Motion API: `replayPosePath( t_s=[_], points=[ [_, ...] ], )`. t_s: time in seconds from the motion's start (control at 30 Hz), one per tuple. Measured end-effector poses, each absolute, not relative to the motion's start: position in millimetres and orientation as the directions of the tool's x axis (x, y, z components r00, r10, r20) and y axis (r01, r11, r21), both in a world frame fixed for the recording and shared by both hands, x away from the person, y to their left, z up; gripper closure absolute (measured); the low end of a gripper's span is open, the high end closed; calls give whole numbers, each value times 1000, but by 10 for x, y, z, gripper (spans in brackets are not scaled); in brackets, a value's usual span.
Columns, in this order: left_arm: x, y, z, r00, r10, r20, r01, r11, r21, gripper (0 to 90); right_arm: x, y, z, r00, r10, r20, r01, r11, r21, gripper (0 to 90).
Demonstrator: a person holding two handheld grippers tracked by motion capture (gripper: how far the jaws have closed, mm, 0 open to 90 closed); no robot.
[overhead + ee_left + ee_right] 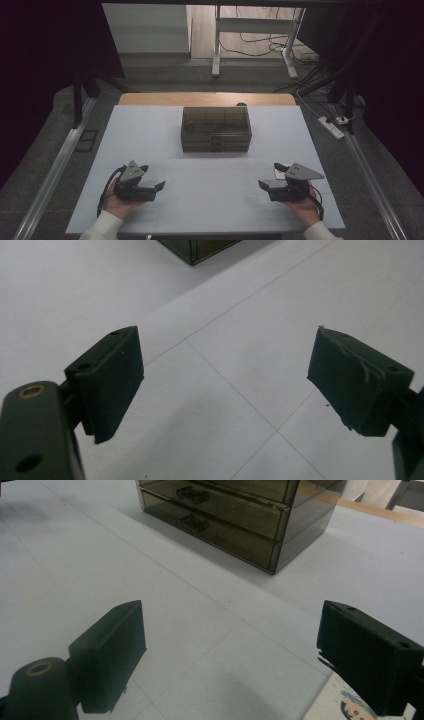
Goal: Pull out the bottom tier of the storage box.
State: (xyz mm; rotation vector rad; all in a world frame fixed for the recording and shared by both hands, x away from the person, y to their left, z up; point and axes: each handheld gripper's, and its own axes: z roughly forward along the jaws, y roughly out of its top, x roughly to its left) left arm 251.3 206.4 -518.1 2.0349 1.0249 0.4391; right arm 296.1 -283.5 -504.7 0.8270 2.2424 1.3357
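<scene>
L gripper [161, 186], hand-held, is resting low at the near-left of the table; jaws standing wide apart w/ nothing between, confirmed in the left gripper view, where bare tabletop is showing between the pads [117, 375]. R gripper [262, 184], likewise hand-held at the near-right, is sitting w/ jaws spread and empty; pads [115, 645] are framing bare surface in the right gripper view. Both are pointing inward, toward each other, well apart.

Items, largest first:

1. Table [150, 135] – white top, faint seam lines, wooden strip [150, 98] along the far edge.
2. Drawer box [216, 129] – smoky see-through plastic, sitting at centre-far of the table, well apart from both grippers, front facing the person. In the right gripper view its front is showing stacked drawers [215, 527], all looking pushed in.
 - Handling, est.: rigid, prob. light, smooth and slippery walls, so likely sliding on the top if a drawer is being tugged w/o bracing. Thin plastic, prob. cracking under a hard pinch.
 - Hold: small moulded pulls [194, 522] at drawer fronts are looking like the best purchase for one jaw pair; other gripper steadying the box by a side wall or the top.
 - Contents: drawers are appearing empty thru the tint, but too dark to tell for sure.
3. Sticker or card [356, 711] – small, cartoon print, lying on the table just under the R gripper's jaw; partly hidden.
</scene>
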Motion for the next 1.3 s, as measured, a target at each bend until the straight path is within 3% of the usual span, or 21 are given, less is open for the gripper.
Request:
replayPosePath(
  t_s=[1.3],
  points=[
    [2531, 2073, -5215, 604, 796, -39, 517, -354, 779, 147, 2914, -2505, -5142, -772, 633, -60, 265, 406, 875, 129]
  ],
)
